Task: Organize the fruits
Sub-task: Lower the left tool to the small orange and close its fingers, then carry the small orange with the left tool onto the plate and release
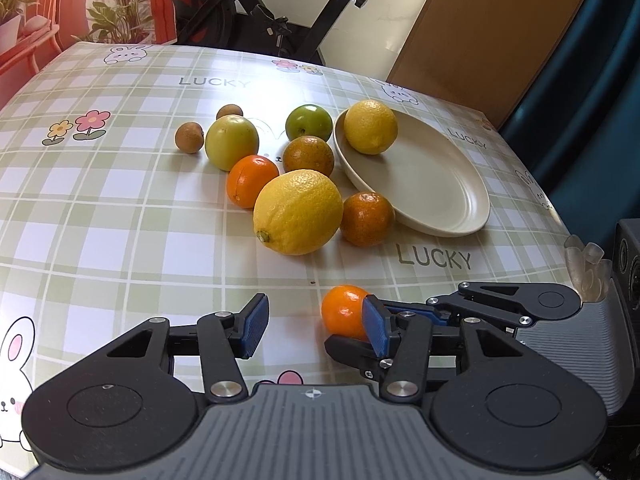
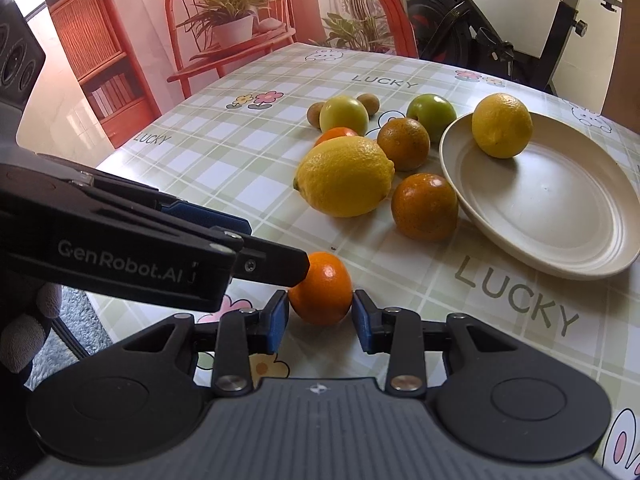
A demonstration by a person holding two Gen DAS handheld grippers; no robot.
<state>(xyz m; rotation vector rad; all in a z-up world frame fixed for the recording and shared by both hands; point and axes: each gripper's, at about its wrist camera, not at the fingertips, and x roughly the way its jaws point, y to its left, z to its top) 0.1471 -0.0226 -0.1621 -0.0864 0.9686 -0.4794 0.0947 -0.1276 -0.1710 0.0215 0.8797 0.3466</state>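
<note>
The right gripper (image 2: 320, 316) is positioned low over the checked tablecloth (image 2: 240, 152), near its front edge. A small orange (image 2: 322, 288) is held between its two blue pads (image 2: 278, 322); both pads are seen in contact with the sides of the fruit, so the jaws are closed on it. The orange rests on the cloth.

The left gripper (image 1: 316, 326) is held just beside the same orange (image 1: 344, 312), on its left. Its jaws are parted, and nothing is located between the pads (image 1: 256, 326). In the right wrist view, the tip of one left finger (image 2: 280, 266) appears to touch the upper left of the orange; contact cannot be confirmed.

A cream plate (image 1: 440, 184) is located farther back on the right, with one lemon (image 1: 370, 126) on its far rim. A large lemon (image 1: 298, 212) lies in front of the plate, flanked by a bright orange (image 1: 250, 180) and two darker oranges (image 1: 366, 218). Two green fruits (image 1: 232, 142) and two small brown fruits (image 1: 189, 137) lie behind these
</note>
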